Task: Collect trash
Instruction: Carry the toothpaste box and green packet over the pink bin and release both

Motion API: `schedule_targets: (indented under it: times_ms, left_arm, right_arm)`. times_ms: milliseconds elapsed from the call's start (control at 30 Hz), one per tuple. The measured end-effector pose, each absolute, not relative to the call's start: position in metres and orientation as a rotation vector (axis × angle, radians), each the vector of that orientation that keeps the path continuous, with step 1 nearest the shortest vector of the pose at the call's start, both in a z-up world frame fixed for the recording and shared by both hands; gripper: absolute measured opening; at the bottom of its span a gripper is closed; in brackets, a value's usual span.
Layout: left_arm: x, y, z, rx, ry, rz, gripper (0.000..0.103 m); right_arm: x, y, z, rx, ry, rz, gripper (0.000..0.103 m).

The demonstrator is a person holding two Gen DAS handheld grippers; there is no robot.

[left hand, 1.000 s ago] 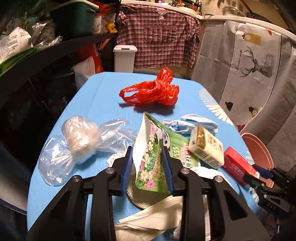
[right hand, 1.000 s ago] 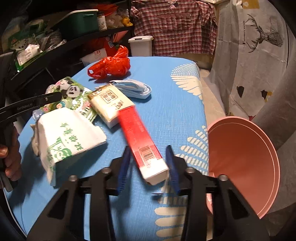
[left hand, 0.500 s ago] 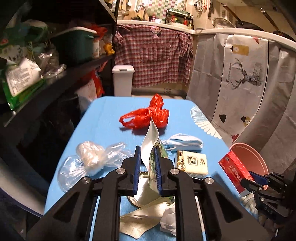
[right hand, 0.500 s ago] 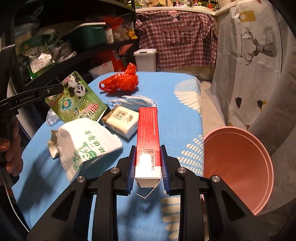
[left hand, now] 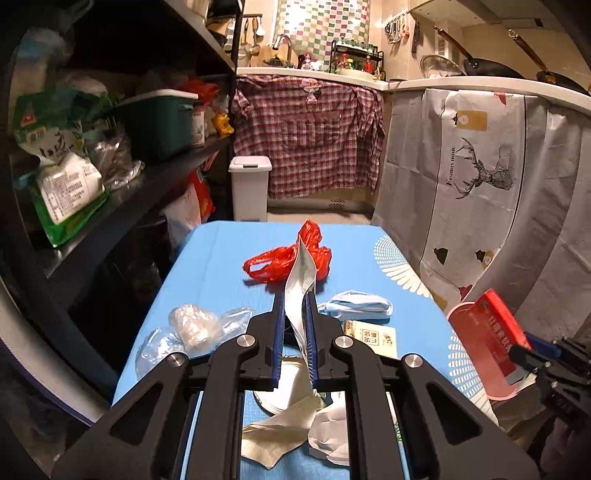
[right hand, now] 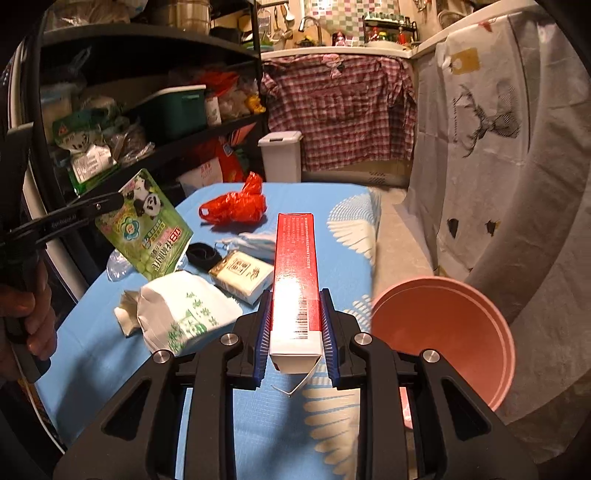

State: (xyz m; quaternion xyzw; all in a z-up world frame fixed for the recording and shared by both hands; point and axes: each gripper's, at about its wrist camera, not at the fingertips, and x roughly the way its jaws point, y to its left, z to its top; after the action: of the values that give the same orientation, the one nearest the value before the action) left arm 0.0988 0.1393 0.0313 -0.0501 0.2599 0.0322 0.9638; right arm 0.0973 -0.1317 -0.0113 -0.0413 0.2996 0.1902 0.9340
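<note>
Red carton (right hand: 295, 273) clamped near its tail end in right gripper (right hand: 295, 325), lifted clear of blue table (right hand: 332, 424), beside pink bin (right hand: 443, 325) — long overhang, liable to pivot and miss the rim. Green panda pouch (right hand: 147, 225) pinched by one thin edge in left gripper (left hand: 294, 321), jaws just closing — limp foil, could slip out mid-carry.

The room is dim and the light is warm and yellow. The brightest spot is far at the back, on the checked tile wall (left hand: 321, 33) — it almost washes out there. The shelves (right hand: 122, 110) on the left stay very dark, nearly black. The blue table (right hand: 321, 443) is lit well, and things on it throw soft dark shadows toward its near edge. A white shine sits on the red box (right hand: 295, 273). Both pictures bend like a fishbowl — straight lines curve near the edges, and the corners go black. The middle looks sharp, and the far edges look a bit smeared.
</note>
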Motion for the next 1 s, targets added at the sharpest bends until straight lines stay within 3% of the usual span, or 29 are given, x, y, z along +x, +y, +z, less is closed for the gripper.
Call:
schedule_targets:
  times_ms: [533,1000]
  left_arm:
    - [0.087,0.124,0.056,-0.092,0.462,0.062,0.011]
    - [0.098,0.077,0.058,-0.109,0.489,-0.051,0.011]
  right_arm:
    - [0.099,-0.203,0.034,-0.086,0.544,0.259,0.026]
    - [0.119,-0.275,0.007,0.054,0.582,0.113,0.026]
